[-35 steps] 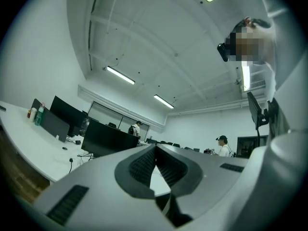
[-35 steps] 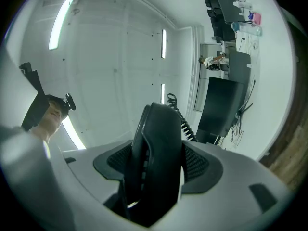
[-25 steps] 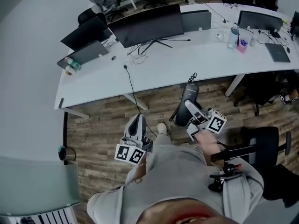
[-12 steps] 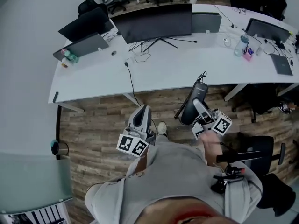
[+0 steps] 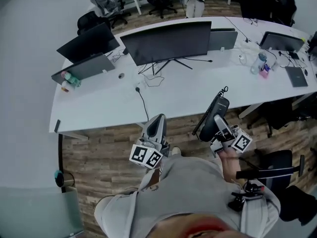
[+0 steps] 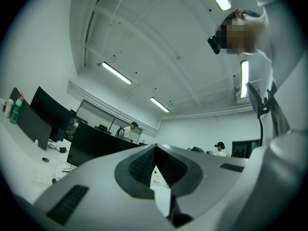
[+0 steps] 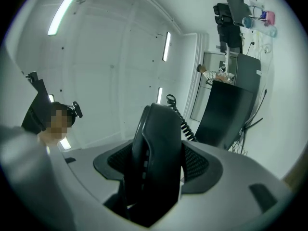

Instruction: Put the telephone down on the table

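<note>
Nearest, on the left: left gripper [image 5: 156, 125], jaws pressed together with nothing between them, held low by the body.

On the right: right gripper [image 5: 221, 124] clamped on the phone [image 7: 157, 138], a pad on each side of its middle, jaws apart only by its thickness. Held in the air, tilted near upright, over the wood floor [image 5: 109, 143], upper end toward the table [image 5: 198, 78]. In the head view, right at the near edge; height above it not clear. Not yet set down.

Likely light and stiff: a hard plastic shell, no give under the pads. Smooth and rounded too, so probably prone to twisting or sliding in a narrow grip. Best taken across the waist, as here, at the straightest stretch of the sides. Not fragile for a gentle landing, though better lowered flat than dropped on one end.

At the upper end, a coiled cord [image 5: 224, 90]: springy, probably able to tug or roll the phone once let go. Worth leaving slack.

Farther off, bare white tabletop ahead of the phone, room enough by the look of it. Beyond, a cable [image 5: 142, 100] trailing over the edge, then a big monitor [image 5: 168, 39] with smaller screens [image 5: 89, 41] beside it. Far right, a bottle [image 5: 261, 62].
</note>
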Motion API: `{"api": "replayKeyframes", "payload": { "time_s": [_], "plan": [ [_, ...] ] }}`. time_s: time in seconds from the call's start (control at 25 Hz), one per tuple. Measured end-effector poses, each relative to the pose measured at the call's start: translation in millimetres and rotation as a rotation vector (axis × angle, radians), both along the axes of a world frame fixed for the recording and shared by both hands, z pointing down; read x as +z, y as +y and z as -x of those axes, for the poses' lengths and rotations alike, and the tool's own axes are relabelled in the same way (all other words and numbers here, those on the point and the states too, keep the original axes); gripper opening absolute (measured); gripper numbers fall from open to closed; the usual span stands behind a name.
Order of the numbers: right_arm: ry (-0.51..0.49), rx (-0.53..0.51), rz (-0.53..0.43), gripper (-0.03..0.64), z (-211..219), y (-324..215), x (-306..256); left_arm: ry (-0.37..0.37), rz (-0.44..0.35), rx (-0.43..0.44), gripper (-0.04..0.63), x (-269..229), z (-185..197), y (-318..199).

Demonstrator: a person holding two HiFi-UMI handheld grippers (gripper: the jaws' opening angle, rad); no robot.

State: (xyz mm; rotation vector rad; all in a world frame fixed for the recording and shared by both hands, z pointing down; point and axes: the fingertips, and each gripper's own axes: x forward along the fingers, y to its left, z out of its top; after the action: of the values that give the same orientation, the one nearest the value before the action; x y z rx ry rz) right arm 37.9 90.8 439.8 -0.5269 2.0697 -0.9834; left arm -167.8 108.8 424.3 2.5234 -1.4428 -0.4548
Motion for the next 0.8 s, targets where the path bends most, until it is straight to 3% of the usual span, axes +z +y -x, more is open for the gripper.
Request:
{"api": "replayKeyframes", "payload": {
  "time_s": [0.52, 0.8],
  "plan": [
    [-0.074, 0.161, 0.011, 0.307, 38.7, -43.7, 6.3, 0.003, 0.013, 0.184, 0.011, 36.1, 52.2, -104.1],
    [-0.045, 0.130, 0.040, 0.307, 54.5, -68.5, 14.6, 0.020, 0.039, 0.152, 0.011, 51.8, 73.4, -125.4]
  ]
}}
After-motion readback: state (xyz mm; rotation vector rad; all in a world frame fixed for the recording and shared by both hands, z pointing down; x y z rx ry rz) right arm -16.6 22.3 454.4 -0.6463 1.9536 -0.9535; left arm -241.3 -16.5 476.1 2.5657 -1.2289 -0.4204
